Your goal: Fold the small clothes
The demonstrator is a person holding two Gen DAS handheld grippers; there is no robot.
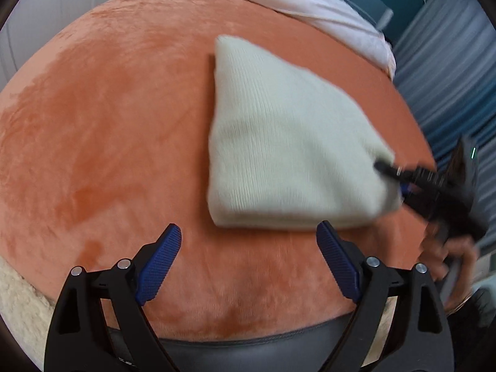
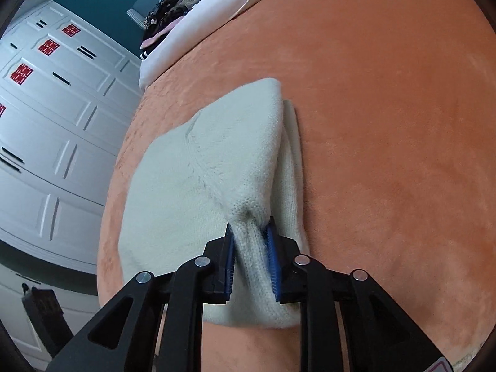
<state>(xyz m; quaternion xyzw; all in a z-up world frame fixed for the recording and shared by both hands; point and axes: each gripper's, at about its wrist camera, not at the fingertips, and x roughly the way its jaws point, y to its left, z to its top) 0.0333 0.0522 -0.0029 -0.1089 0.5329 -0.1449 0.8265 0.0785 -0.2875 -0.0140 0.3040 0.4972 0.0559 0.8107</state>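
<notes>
Lying on the orange blanket [image 1: 108, 124] of a bed is a small cream knitted garment [image 1: 279, 142]. It is already folded over once or more, so thick layers can be seen along its near edge.

One corner of the knit is pinched between the jaws of the right gripper [image 2: 251, 251]. The wool is bunched up tight between the blue pads [image 2: 272, 266], and a fold of it is lifted up just ahead of the jaws. The rest of the garment is left flat on the blanket, in front of the jaws and to their left.

The jaws of the left gripper [image 1: 248, 257] are spread wide, and nothing is held between them. The near edge of the garment is just ahead of these jaws, closer to the right-hand one, but it is not touched.

The knit is judged to be soft, light and floppy. It can be bent with no force, and it will sag wherever it is not held. It is a little stretchy, so a hard pull could drag it out of shape. Its fuzzy wool should not slip on the ribbed pads. A second hold is best taken at the free near corner, through all the layers at once, so the fold can be lifted evenly.
</notes>
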